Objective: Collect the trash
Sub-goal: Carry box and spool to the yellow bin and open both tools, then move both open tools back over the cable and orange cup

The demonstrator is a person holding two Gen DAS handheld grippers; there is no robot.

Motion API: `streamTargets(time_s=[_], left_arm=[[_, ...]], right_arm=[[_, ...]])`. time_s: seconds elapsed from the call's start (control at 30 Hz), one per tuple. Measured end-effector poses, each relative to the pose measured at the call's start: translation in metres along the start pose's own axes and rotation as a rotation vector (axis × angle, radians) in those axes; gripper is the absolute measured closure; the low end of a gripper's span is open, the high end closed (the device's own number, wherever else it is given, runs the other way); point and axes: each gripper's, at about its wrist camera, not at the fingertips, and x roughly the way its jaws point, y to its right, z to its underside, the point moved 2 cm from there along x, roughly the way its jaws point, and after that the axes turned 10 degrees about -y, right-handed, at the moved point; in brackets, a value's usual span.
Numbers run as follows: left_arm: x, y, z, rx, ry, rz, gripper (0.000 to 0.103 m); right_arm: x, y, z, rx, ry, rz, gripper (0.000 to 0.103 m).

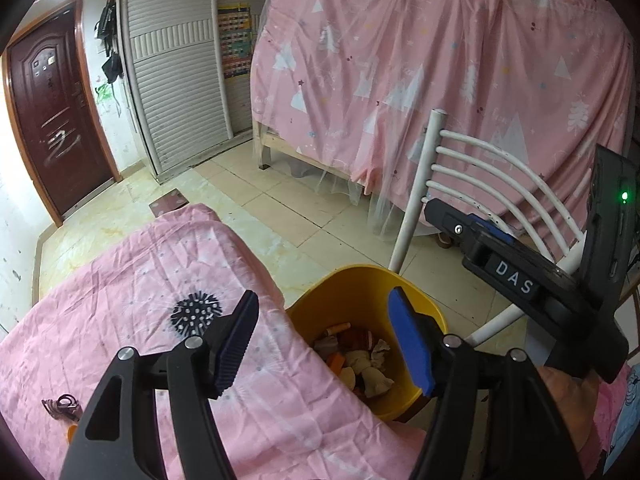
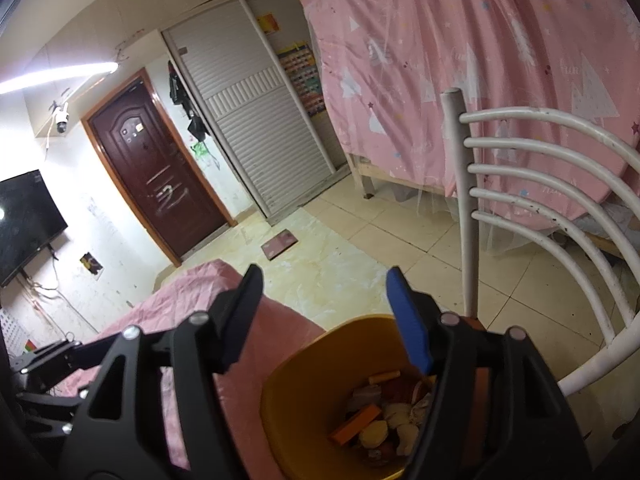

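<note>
Both your grippers, left gripper [image 1: 324, 338] and right gripper [image 2: 324, 320], hang over the yellow bin [image 1: 352, 280] with jaws wide and empty, placed so trash [image 1: 360, 356] drops inside.

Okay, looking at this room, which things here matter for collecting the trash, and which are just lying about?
Part of the job:
yellow bin beside the table
scraps inside it
left gripper, open and empty
right gripper, open and empty

Just lying about:
black spiky ball on the pink tablecloth
white chair
pink bed curtain
pink scale on the floor
</note>
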Motion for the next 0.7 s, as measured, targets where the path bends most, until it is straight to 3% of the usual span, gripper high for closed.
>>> streamTargets(time_s=[0.4,0.53,0.7], left_arm=[[-0.018,-0.049,0.013,-0.075,0.018,-0.057,0.04],[-0.022,-0.067,0.019,-0.101,0.021,-0.074,0.039],[-0.031,-0.088,0.026,-0.129,0.027,-0.099,0.039]], right_arm=[[0.009,-0.036,0.01,-0.095,-0.034,-0.03,0.041],[0.011,-0.053,0.017,-0.134,-0.044,-0.038,0.034],[0.012,-0.072,0.024,-0.18,-0.056,-0.049,0.034]])
